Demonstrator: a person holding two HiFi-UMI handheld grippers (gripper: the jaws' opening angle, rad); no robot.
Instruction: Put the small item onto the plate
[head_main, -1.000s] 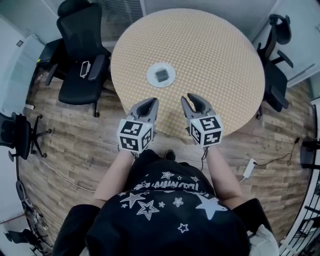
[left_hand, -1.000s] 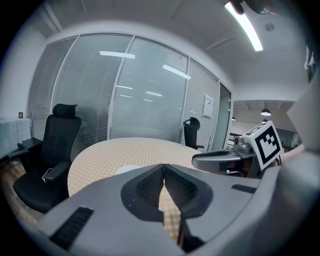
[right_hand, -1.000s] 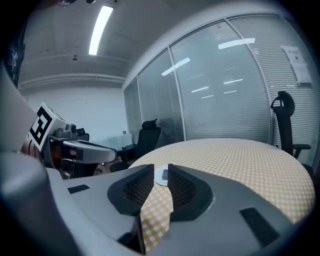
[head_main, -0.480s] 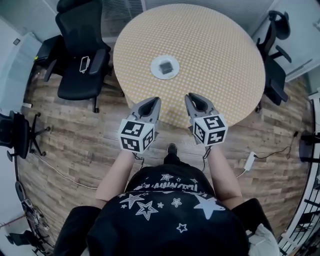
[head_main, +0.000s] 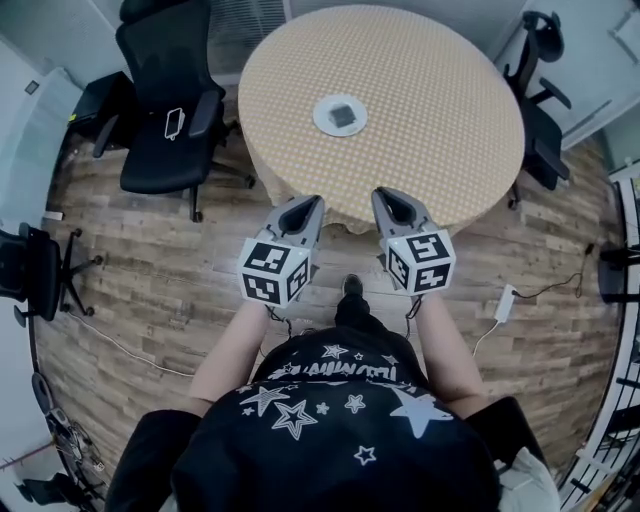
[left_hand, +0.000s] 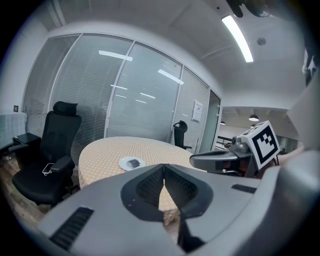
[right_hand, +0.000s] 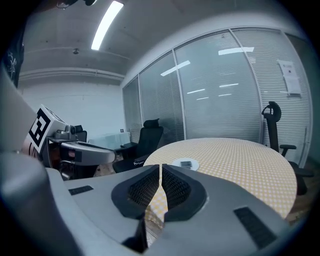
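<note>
Small item (head_main: 344, 115) lay on the plate (head_main: 322, 112), which stood on the round tabletop (head_main: 430, 70). Left gripper (head_main: 305, 203): jaws together, nothing between them. Right gripper (head_main: 388, 195): jaws had just closed, likewise on nothing. Both grippers were held side by side at the tabletop's near edge (well apart from the plate), pointing toward it.
</note>
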